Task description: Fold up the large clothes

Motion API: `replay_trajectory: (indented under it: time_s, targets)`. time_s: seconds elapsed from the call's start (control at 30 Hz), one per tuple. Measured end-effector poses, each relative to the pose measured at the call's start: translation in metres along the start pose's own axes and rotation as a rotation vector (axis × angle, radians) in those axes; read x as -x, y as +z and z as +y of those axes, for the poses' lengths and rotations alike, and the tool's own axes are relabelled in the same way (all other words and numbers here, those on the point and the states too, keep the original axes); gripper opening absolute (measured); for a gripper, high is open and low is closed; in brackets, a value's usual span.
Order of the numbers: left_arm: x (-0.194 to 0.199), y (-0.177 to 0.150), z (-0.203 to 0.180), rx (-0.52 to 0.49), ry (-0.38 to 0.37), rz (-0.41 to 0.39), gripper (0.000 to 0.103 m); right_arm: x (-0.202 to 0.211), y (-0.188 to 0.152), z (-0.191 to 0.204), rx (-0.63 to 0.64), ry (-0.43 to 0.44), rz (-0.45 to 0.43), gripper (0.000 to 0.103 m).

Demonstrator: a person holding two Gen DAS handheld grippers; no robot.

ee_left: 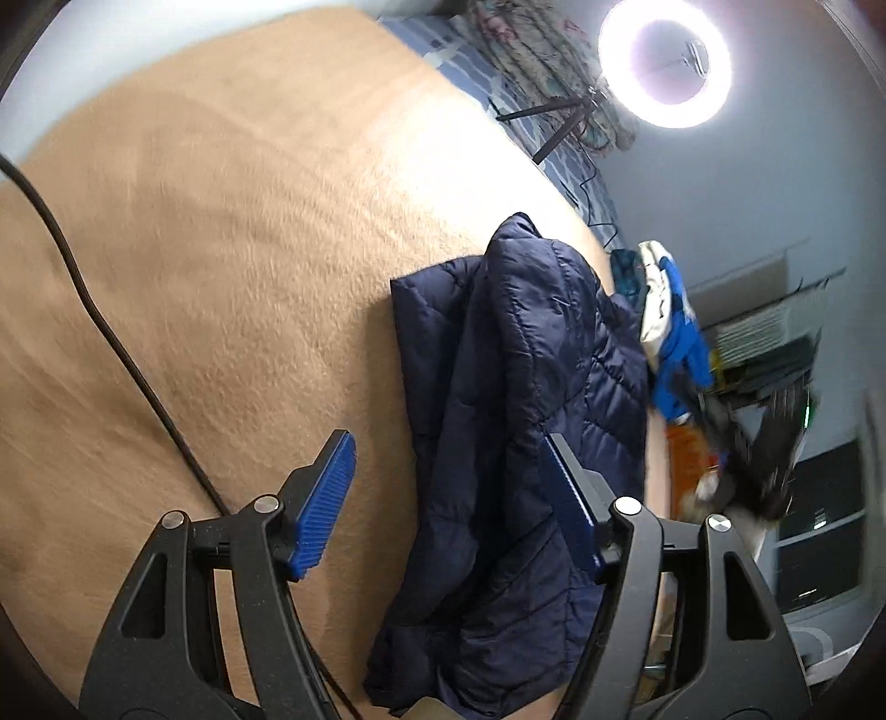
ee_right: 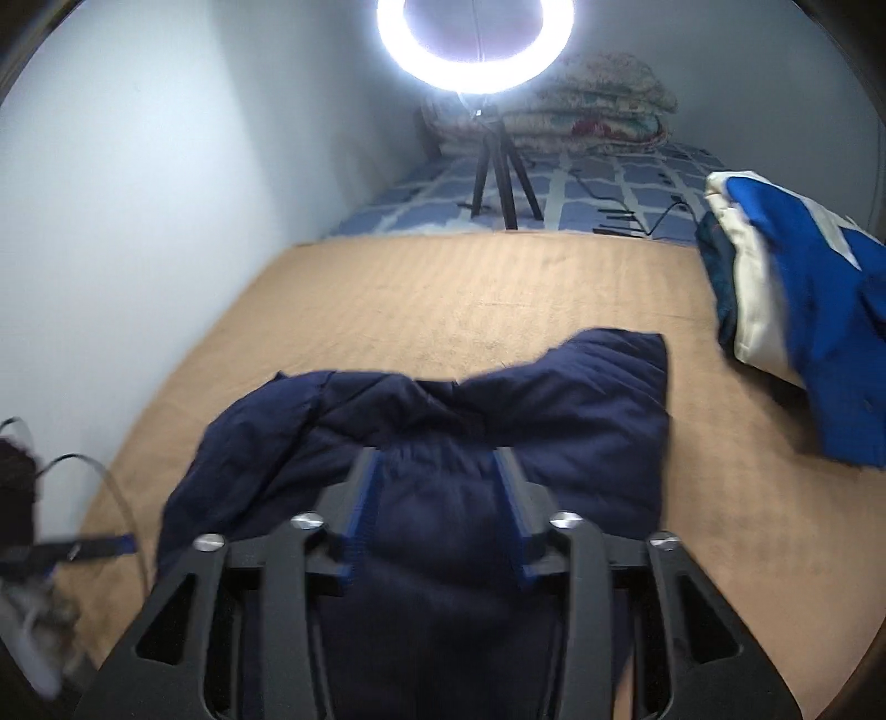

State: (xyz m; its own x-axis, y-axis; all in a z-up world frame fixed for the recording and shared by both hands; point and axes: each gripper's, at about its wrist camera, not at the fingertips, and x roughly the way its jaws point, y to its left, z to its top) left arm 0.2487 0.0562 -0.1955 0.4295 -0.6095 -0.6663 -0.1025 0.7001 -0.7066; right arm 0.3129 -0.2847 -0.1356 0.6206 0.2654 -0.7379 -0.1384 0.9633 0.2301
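Observation:
A navy quilted puffer jacket (ee_left: 515, 443) lies bunched and partly folded on a tan blanket (ee_left: 221, 249). My left gripper (ee_left: 448, 448) is open, its fingers wide apart; the left finger is over the blanket, the right one over the jacket. In the right wrist view the jacket (ee_right: 581, 410) lies under and ahead of my right gripper (ee_right: 437, 459), which is open with both blue pads over the fabric. Whether the pads touch the fabric is unclear.
A pile of blue and white clothes (ee_right: 803, 310) lies at the blanket's right edge, also in the left wrist view (ee_left: 670, 327). A ring light on a tripod (ee_right: 476, 50) stands on the blue checked sheet (ee_right: 598, 194). A black cable (ee_left: 111, 332) crosses the blanket. Wall on the left.

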Motion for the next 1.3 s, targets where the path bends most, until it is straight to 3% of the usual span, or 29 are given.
replay_trajectory:
  time_s: [0.13, 0.3, 0.47, 0.67, 0.87, 1.07, 1.2, 1.3]
  targets:
    - [-0.015, 0.002, 0.010, 0.067, -0.069, 0.051, 0.074, 0.042, -0.042, -0.028, -0.079, 0.038, -0.018, 0.081]
    - [-0.040, 0.007, 0.006, 0.074, -0.115, 0.107, 0.079, 0.059, -0.090, -0.062, -0.230, 0.101, 0.027, 0.081]
    - [-0.060, 0.015, 0.001, 0.068, -0.119, 0.128, 0.079, 0.048, -0.119, -0.079, -0.307, 0.181, 0.052, 0.081]
    - [-0.076, 0.031, 0.004, 0.111, -0.157, 0.124, 0.079, 0.020, -0.122, -0.089, -0.366, 0.317, 0.101, 0.082]
    - [-0.089, 0.043, -0.007, 0.090, -0.147, 0.125, 0.079, 0.002, -0.118, -0.102, -0.441, 0.356, 0.117, 0.082]
    - [-0.097, 0.043, -0.019, 0.018, -0.087, 0.121, 0.079, -0.006, -0.111, -0.093, -0.403, 0.345, 0.129, 0.082]
    - [-0.099, 0.041, -0.028, -0.024, -0.046, 0.114, 0.065, -0.008, -0.108, -0.085, -0.375, 0.321, 0.144, 0.081]
    - [-0.097, 0.039, -0.034, -0.052, -0.032, 0.111, 0.049, -0.008, -0.103, -0.076, -0.357, 0.300, 0.158, 0.071]
